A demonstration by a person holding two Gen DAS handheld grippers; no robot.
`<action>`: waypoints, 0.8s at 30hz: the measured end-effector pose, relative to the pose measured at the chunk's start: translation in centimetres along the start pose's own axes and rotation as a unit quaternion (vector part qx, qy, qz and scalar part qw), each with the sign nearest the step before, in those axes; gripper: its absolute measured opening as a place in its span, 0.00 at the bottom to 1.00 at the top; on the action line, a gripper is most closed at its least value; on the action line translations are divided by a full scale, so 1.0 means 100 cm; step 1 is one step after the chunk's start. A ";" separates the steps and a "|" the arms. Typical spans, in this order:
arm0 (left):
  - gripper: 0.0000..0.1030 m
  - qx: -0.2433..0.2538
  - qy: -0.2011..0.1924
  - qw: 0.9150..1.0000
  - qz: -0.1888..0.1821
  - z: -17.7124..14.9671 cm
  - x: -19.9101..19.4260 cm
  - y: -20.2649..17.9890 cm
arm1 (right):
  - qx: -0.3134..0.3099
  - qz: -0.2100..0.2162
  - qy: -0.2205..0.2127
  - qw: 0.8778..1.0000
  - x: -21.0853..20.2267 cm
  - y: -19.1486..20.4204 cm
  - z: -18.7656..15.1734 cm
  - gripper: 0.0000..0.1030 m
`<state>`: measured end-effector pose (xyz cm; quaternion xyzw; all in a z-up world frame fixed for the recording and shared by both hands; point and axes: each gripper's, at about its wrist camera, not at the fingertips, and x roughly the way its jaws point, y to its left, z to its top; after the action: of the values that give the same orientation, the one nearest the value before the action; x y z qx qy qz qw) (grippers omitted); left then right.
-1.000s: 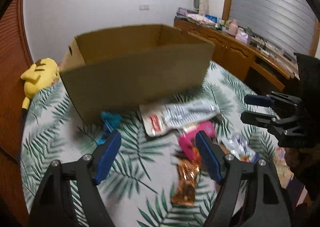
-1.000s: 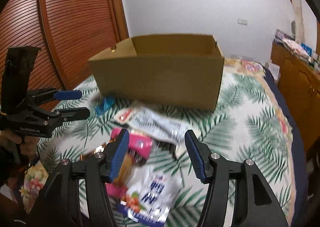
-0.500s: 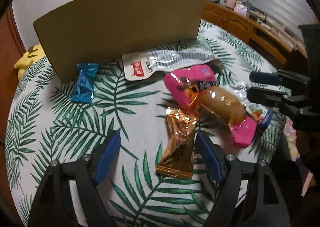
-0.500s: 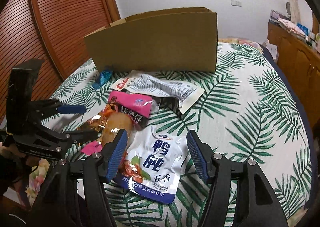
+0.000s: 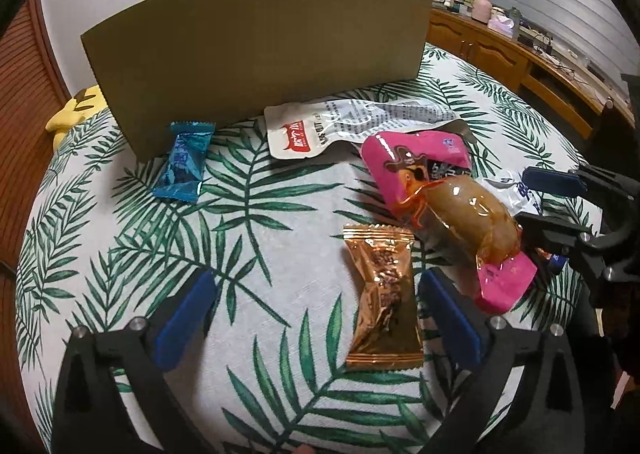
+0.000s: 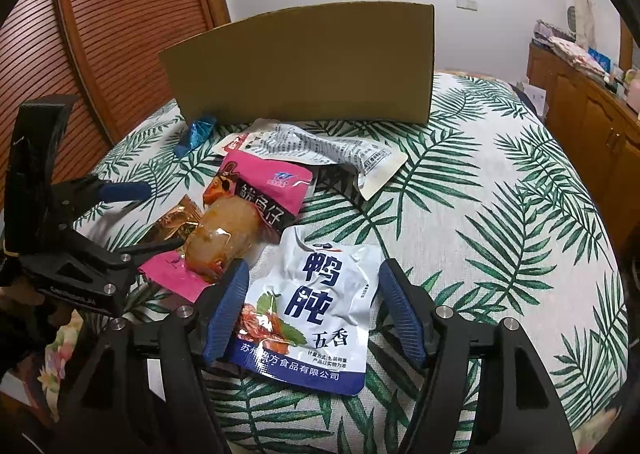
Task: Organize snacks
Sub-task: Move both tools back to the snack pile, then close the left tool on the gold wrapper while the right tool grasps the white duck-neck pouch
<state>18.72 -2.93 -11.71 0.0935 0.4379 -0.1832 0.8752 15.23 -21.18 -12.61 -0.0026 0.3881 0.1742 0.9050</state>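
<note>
While snacks lie loose on bedspread (image 6: pixel 500 182), none visibly boxed; all left. Cardboard box (image 6: pixel 304 62) at 12 o'clock. Right gripper (image 6: pixel 314 308) spread, straddling white pouch (image 6: pixel 316 302). Left gripper (image 5: pixel 316 312) spread, gold packet (image 5: pixel 382 294) between fingers, ungrasped.

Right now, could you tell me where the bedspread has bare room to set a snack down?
Bare cloth lies between the blue candy and the gold packet, and right of the white pouch. Before the cardboard box it is crowded around the pink packet.
</note>
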 end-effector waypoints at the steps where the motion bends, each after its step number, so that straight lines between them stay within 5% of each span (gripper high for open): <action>1: 1.00 -0.001 0.002 1.000 0.001 0.000 0.000 0.000 | 0.001 -0.002 0.000 1.000 0.000 0.000 0.000 0.67; 8: 0.99 -0.002 0.004 1.000 -0.001 -0.002 -0.003 0.002 | -0.008 -0.018 0.010 1.000 0.002 0.004 -0.003 0.69; 16: 0.84 0.015 -0.011 1.000 -0.017 -0.007 -0.011 -0.004 | -0.025 -0.031 0.013 0.999 0.005 0.008 -0.003 0.69; 24: 0.48 0.022 -0.022 0.999 -0.026 -0.009 -0.020 -0.015 | -0.032 -0.038 0.015 0.999 0.008 0.011 -0.001 0.69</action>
<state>16.39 -3.59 -10.66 0.0975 0.4168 -0.2171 0.8773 15.27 -19.91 -13.11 -0.0491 0.3956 0.1521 0.9044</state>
